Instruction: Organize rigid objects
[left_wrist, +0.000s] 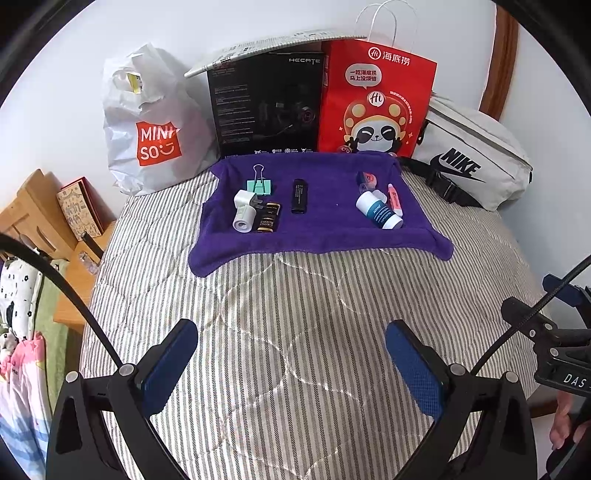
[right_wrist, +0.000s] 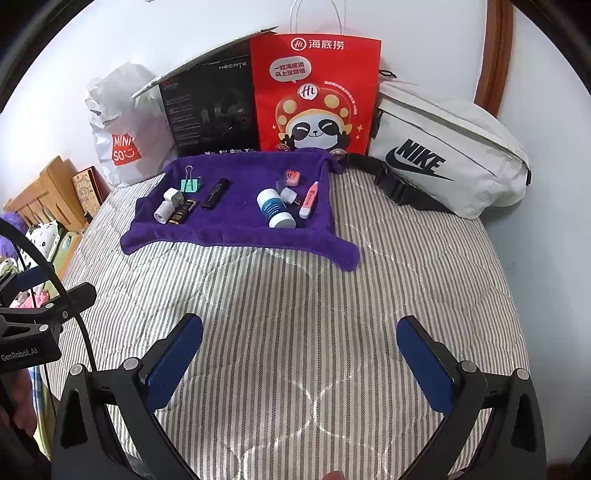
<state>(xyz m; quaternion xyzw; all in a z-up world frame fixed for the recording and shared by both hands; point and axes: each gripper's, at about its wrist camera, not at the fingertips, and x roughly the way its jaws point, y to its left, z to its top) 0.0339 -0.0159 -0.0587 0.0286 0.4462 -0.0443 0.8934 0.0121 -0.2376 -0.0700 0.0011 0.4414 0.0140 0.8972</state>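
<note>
A purple towel (left_wrist: 325, 236) (right_wrist: 236, 232) lies on the striped bed. On its left side sit a green binder clip (left_wrist: 259, 183) (right_wrist: 190, 182), a white plug adapter (left_wrist: 242, 210) (right_wrist: 168, 205) and a black-and-gold tube (left_wrist: 269, 217) (right_wrist: 181, 211). A black stick (left_wrist: 299, 195) (right_wrist: 214, 193) lies in the middle. On the right are a white bottle (left_wrist: 378, 210) (right_wrist: 275, 208), a pink highlighter (left_wrist: 394, 197) (right_wrist: 309, 199) and a pink correction tape (left_wrist: 367, 179) (right_wrist: 293, 177). My left gripper (left_wrist: 291, 365) and right gripper (right_wrist: 301, 363) are open and empty, well short of the towel.
Against the wall stand a white Miniso bag (left_wrist: 147, 125), a black Hecate box (left_wrist: 266, 103), a red paper bag (left_wrist: 373, 99) and a white Nike pouch (left_wrist: 476, 158). A wooden bedside unit (left_wrist: 40, 214) stands left of the bed. The right gripper's body (left_wrist: 554, 332) shows at the left wrist view's right edge.
</note>
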